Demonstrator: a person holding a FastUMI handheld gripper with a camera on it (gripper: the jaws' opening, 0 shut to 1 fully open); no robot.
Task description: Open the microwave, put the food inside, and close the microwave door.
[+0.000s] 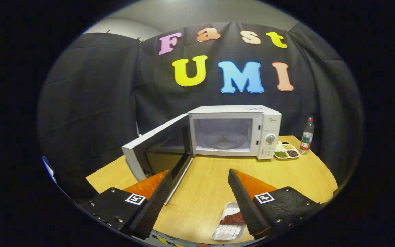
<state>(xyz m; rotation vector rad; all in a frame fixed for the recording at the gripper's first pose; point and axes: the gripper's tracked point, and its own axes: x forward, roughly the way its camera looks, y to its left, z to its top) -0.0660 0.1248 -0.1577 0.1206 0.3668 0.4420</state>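
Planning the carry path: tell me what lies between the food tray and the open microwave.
Gripper view: bare tabletop between tray and microwave; open gripper hovers above it.

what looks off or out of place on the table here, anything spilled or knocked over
Nothing stands out. The microwave sits square with its door swung open, the bottle stands upright beside the snack dish, and the food tray lies flat by the open gripper. No spills on the table.
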